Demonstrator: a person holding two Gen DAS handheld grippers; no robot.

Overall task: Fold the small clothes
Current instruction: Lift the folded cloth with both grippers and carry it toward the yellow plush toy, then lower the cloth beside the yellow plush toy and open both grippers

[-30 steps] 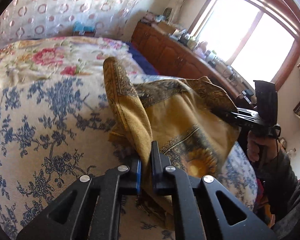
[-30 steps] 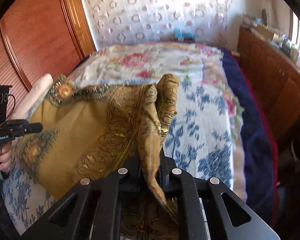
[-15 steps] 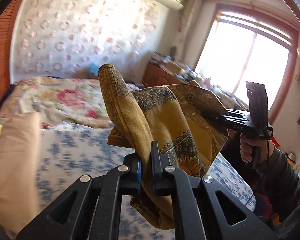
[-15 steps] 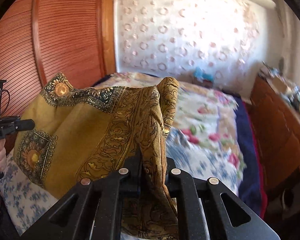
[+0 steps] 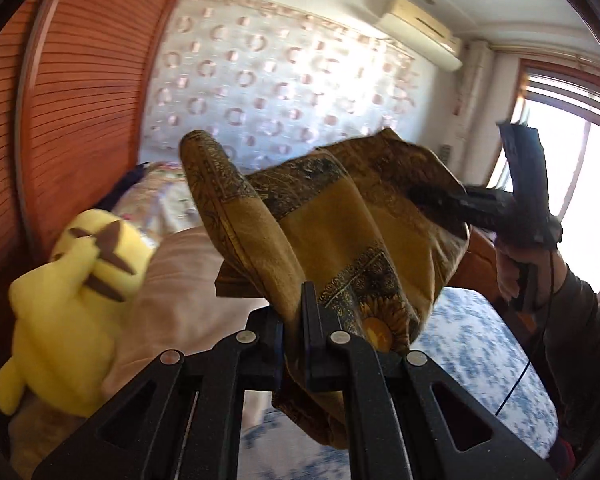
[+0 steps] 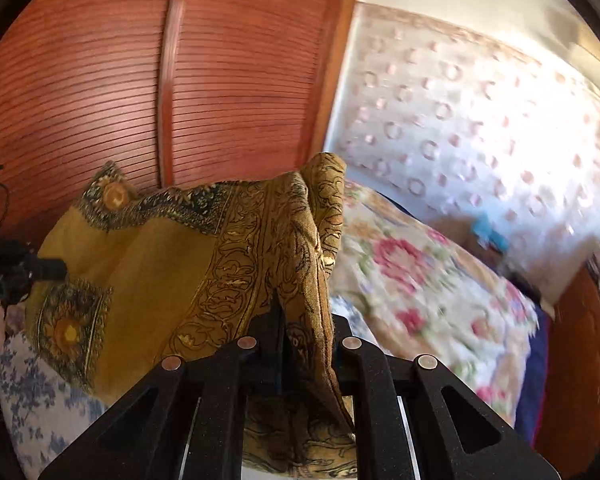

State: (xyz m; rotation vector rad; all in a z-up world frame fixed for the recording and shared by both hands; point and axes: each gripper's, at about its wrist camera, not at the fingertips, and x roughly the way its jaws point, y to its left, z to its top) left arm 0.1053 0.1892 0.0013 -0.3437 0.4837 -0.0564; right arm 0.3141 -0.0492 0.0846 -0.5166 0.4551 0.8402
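A mustard-yellow cloth (image 5: 340, 240) with dark ornate borders and sunflower corners hangs in the air between both grippers, above the bed. My left gripper (image 5: 293, 312) is shut on one edge of it, the fabric bunched up over the fingers. My right gripper (image 6: 300, 320) is shut on another edge of the cloth (image 6: 148, 272), which spreads out to the left of it. In the left wrist view the right gripper (image 5: 432, 200) reaches into the cloth from the right, held by a hand. In the right wrist view the left gripper (image 6: 56, 270) shows at the far left edge.
A yellow plush toy (image 5: 72, 304) lies on a beige pillow (image 5: 188, 300) at the left. The bed (image 6: 420, 300) has a floral and blue-patterned cover. A red-brown slatted wardrobe (image 6: 180, 80) stands behind, a window (image 5: 588, 208) at the right.
Both grippers have lifted the cloth off the bed and swung left towards the wardrobe. The plush toy and pillow have come into the left wrist view. Both grips have stayed shut.
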